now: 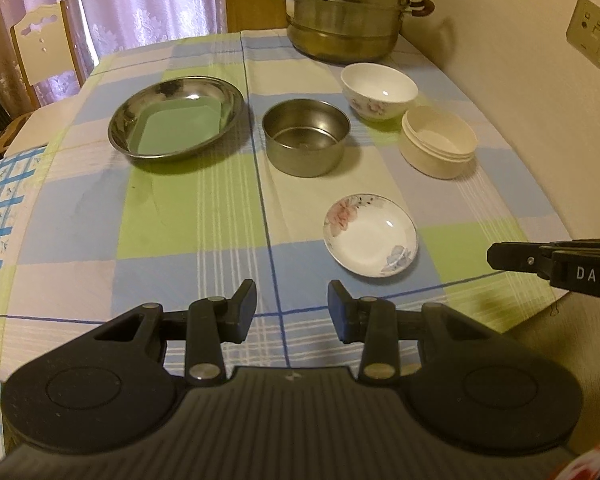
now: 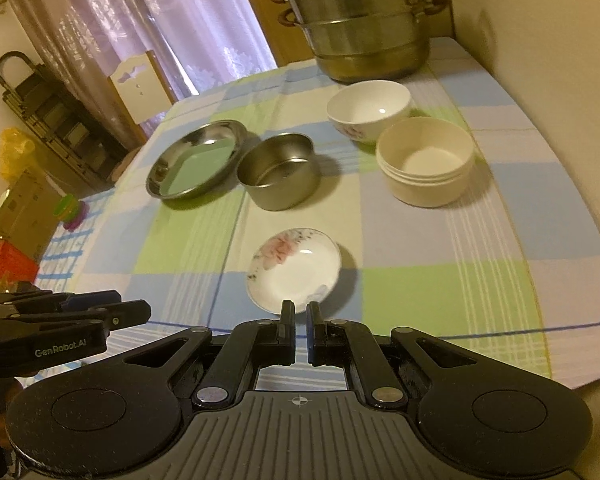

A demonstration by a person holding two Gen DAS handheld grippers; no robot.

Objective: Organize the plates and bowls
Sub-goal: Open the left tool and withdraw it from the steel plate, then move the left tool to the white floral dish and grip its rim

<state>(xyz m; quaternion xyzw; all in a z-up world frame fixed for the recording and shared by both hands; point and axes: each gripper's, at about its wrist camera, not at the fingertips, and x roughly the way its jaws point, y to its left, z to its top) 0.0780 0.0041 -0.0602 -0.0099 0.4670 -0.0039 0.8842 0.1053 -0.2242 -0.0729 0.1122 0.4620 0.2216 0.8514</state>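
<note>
- Left gripper (image 1: pixel 292 308): fingers partly apart, nothing between them, over the near part of the counter (image 1: pixel 180 216) with its checked cloth.
- Right gripper (image 2: pixel 299 320): fingers drawn nearly together, narrow slit, empty, just short of the near rim of the floral saucer (image 2: pixel 294 270).
- Floral saucer sits alone, nearest on the cloth.
- Steel plate (image 1: pixel 175 117) far left, a green reflection inside.
- Steel bowl (image 1: pixel 306 137) just right of the plate, close beside it; contact unclear.
- White floral bowl (image 1: pixel 379 90) behind and right of the steel bowl.
- Cream ribbed bowl (image 1: pixel 439 141) in front of the white one, near the wall; touching or not, can't tell.
- Tiered steel steamer pot (image 1: pixel 346 12) at the far edge.
</note>
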